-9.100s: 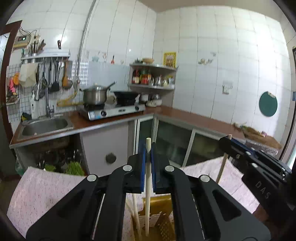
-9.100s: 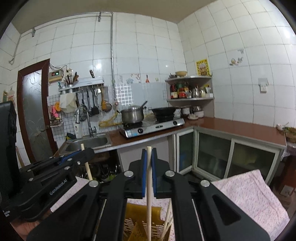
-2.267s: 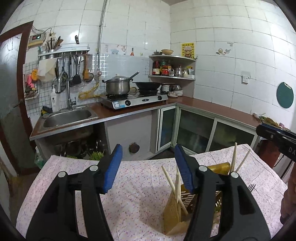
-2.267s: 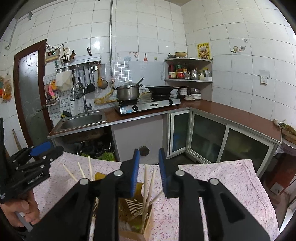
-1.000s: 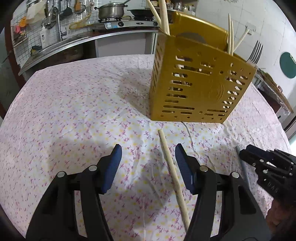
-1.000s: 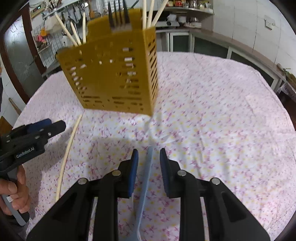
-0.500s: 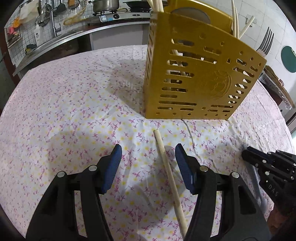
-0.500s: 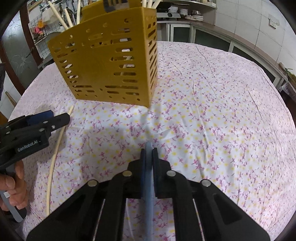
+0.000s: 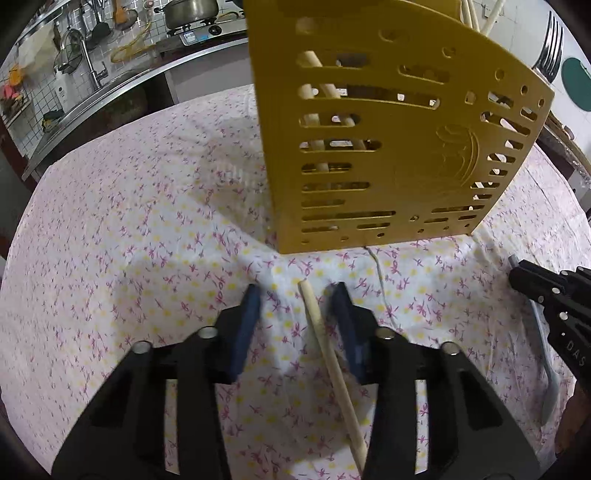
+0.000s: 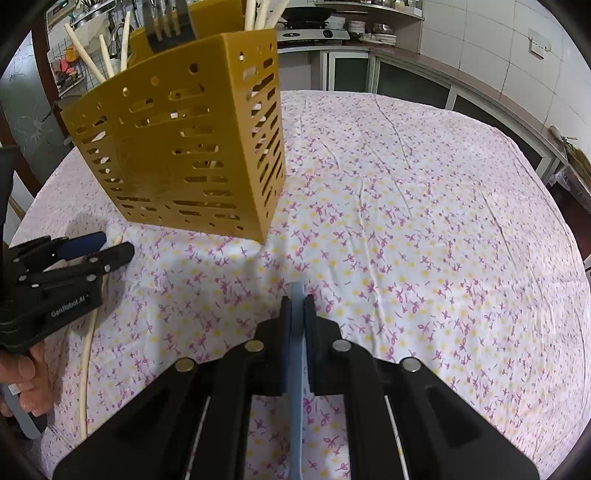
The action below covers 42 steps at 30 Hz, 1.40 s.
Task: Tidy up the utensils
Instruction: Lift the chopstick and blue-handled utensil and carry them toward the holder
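A yellow slotted utensil holder [image 9: 391, 147] stands on the flowered tablecloth, with chopsticks and a fork [image 10: 166, 22] in it; it also shows in the right wrist view [image 10: 184, 147]. A wooden chopstick [image 9: 328, 358] lies on the cloth in front of it. My left gripper [image 9: 297, 295] is open and low, its blue pads on either side of the chopstick's far end. My right gripper [image 10: 295, 299] is shut on the handle of a pale blue utensil [image 10: 296, 369] that lies on the cloth. The utensil's far end is hidden.
The flowered tablecloth [image 10: 424, 221] covers a round table. A kitchen counter with a sink [image 9: 92, 88] and a stove with a pot [image 9: 188, 14] runs behind. Cabinets [image 10: 406, 85] line the back right wall.
My left gripper has moved forward and down so that its pads straddle the chopstick's end. My right gripper stays shut on the blue utensil's handle, which it closed on within the last second.
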Each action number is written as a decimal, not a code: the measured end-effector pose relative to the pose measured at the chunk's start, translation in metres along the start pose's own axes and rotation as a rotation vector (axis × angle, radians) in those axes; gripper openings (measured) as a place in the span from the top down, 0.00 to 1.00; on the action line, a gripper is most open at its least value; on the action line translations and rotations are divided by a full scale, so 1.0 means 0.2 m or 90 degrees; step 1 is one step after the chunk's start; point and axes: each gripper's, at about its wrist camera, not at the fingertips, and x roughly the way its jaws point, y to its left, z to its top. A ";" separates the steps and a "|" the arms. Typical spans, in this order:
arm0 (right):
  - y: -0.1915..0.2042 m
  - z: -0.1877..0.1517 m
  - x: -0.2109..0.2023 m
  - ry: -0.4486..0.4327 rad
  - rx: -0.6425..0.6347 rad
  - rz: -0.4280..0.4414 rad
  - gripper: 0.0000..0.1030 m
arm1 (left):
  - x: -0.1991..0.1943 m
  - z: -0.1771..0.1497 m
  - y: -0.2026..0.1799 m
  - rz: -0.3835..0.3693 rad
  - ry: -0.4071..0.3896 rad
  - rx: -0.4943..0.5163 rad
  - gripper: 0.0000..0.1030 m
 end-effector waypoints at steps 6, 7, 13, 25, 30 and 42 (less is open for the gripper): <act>-0.02 0.00 -0.03 -0.008 0.004 0.004 0.93 | -0.05 -0.01 0.04 -0.022 0.001 -0.014 0.96; -0.02 0.01 -0.04 -0.011 0.004 0.005 0.93 | -0.07 -0.02 0.05 -0.028 -0.002 -0.020 0.96; -0.03 0.04 -0.10 -0.031 0.004 0.011 0.93 | -0.19 -0.03 0.10 -0.054 -0.026 -0.035 0.96; -0.05 0.08 -0.29 -0.093 0.019 0.028 0.93 | -0.46 -0.01 0.13 -0.075 -0.092 -0.039 0.96; -0.06 0.13 -0.45 -0.146 0.023 0.036 0.93 | -0.64 0.02 0.14 -0.075 -0.145 -0.036 0.96; -0.01 0.16 -0.70 -0.226 0.000 0.028 0.93 | -0.94 0.04 0.17 -0.062 -0.248 -0.041 0.96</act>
